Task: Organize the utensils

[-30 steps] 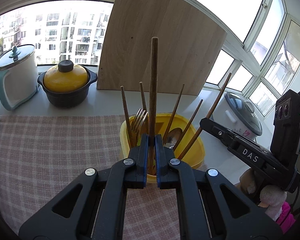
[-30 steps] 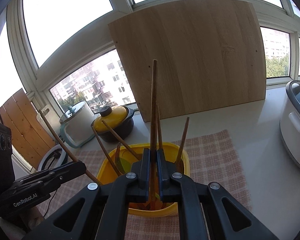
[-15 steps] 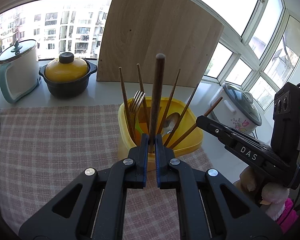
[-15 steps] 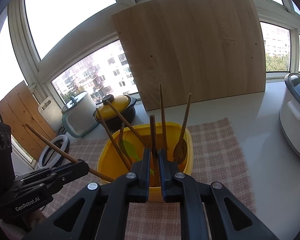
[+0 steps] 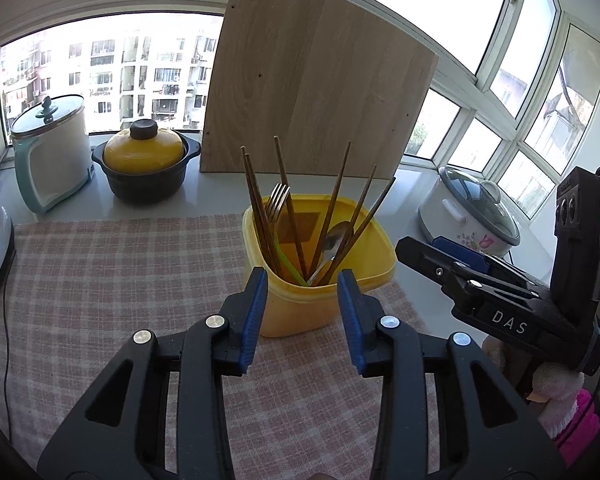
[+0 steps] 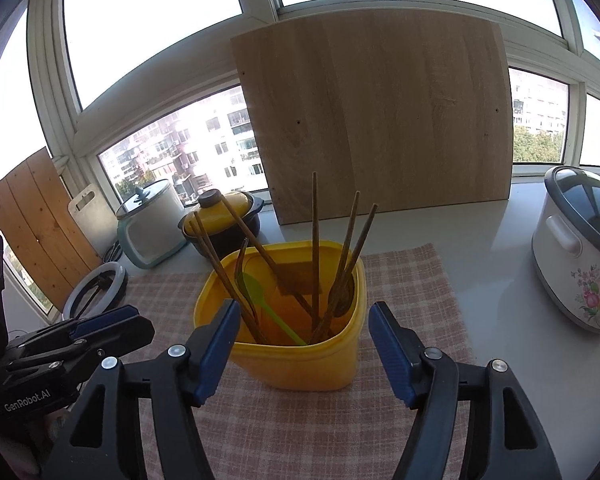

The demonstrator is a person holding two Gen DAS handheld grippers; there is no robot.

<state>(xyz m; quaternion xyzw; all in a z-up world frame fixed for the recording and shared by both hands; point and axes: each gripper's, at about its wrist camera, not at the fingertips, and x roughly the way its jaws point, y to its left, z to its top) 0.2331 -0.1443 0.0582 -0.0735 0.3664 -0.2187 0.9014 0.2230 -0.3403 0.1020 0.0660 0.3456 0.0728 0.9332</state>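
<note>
We note the yellow tub [image 5: 320, 312] on the checked cloth [image 5: 112, 280] holding wooden chopsticks [image 5: 260, 216], a fork [image 5: 278, 202], a metal spoon [image 5: 334, 240] and a green utensil [image 6: 268, 308], all leaning upright. Both claws have just been opening and grip nothing: the right gripper [image 6: 304, 356] stands wider than the left gripper [image 5: 302, 316]. The tub sits at 12 o'clock of each claw, just beyond the fingertips.

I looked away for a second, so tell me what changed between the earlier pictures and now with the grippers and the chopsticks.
Both grippers let go. The left gripper and the right gripper each held a wooden chopstick upright over the yellow container; their jaws have just been opening, nothing is between them, and the chopsticks now stand inside with the fork and spoon. The container, checked cloth and pots stayed put.
</note>
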